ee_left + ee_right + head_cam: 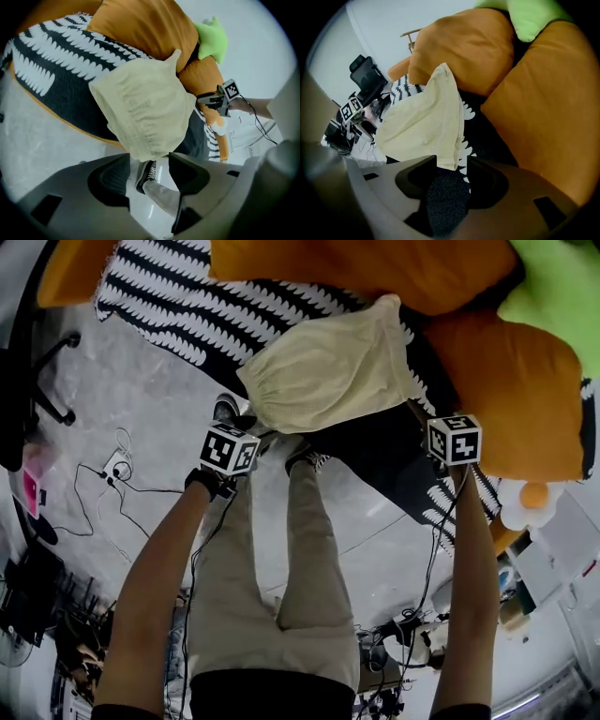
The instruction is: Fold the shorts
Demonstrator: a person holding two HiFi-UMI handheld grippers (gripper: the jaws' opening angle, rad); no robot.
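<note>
Your left gripper (149, 161) has its jaws standing well apart with nothing between the pads. Through the gap you see only your own shoe (146, 172) and the pale floor (42, 140) below. The gathered waistband of the shorts (328, 371) ends just beyond its tips, and the pads do not press on it.

Your right gripper (451, 161) is also parted, somewhat narrower, and holds nothing. It hangs over the dark, white-patterned cover (178, 306). One corner of the shorts comes just to the mouth of its gap, but no pad closes on it. Whether a tip brushes the cloth, you cannot tell.

In the head view the two grippers sit at either end of the shorts, the left at the waistband end and the right at the other.

The pale yellow shorts lie spread flat at the near edge of the cover, with the waistband end hanging slightly past that edge toward the floor.

Beyond the shorts, orange cushions (511, 381) crowd the far and right sides of the cover. One of them touches the far end of the shorts. A green cushion (562, 287) sits at the far right corner.
</note>
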